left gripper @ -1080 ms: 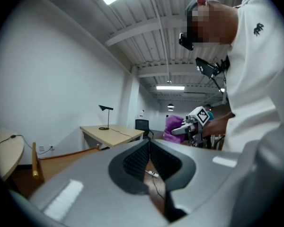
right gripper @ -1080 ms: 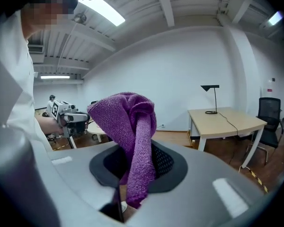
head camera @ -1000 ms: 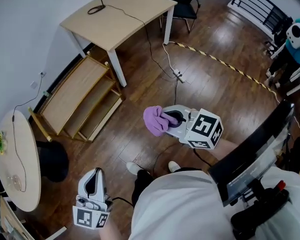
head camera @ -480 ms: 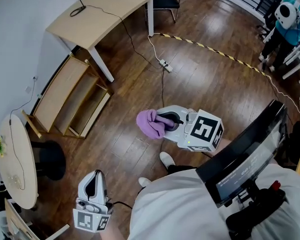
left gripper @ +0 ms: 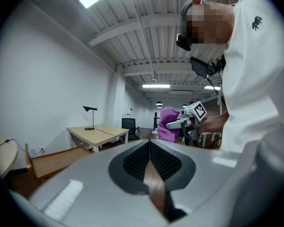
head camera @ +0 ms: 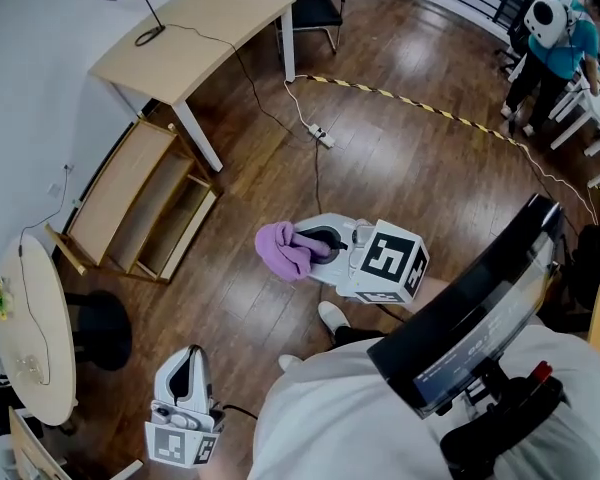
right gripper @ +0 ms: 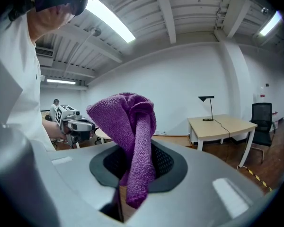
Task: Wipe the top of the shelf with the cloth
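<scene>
Right gripper (head camera: 315, 245) is holding the purple cloth (head camera: 278, 251) pinched in its jaws, left gripper (head camera: 187, 361) is hanging closed and empty, so I'm guessing reaching the wooden shelf (head camera: 130, 190) top is next.

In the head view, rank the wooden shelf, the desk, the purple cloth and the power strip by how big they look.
1. Wooden shelf and desk: they look about alike, so no order between them.
2. Purple cloth: much smaller, though it is held up nearer the camera, which inflates it.
3. Power strip on the floor: smallest.
</scene>
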`<state>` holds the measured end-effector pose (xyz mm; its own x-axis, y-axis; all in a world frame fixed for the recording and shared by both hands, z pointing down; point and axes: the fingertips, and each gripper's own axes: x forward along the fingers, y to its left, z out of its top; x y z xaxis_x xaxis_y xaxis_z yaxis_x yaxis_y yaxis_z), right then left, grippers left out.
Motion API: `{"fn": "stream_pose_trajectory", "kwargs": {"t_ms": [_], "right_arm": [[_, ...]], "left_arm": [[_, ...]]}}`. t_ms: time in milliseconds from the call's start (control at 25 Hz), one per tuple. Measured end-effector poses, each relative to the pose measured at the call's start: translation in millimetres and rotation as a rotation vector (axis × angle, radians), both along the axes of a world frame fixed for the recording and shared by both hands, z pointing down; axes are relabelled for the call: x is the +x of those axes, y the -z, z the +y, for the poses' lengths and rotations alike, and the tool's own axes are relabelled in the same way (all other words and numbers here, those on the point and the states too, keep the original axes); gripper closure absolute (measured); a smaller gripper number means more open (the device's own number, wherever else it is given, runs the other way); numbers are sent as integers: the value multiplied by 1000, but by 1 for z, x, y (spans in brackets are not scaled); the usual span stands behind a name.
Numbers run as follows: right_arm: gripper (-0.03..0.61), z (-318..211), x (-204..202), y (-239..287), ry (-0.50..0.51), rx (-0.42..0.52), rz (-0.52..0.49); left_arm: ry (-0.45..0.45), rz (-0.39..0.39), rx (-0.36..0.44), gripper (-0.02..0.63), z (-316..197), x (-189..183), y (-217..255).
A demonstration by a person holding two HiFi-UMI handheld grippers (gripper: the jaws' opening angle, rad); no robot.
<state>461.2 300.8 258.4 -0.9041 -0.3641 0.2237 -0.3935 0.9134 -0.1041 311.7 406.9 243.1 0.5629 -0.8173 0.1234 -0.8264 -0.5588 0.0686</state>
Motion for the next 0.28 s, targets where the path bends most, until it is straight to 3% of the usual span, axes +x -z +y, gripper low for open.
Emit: {"fn": "stream_pose_trajectory", "kwargs": {"t_ms": [280], "right_arm": [[497, 11, -16, -1, 1, -2, 9]], "left_arm": [[-30, -13, 8, 588, 8, -3, 2]]}}
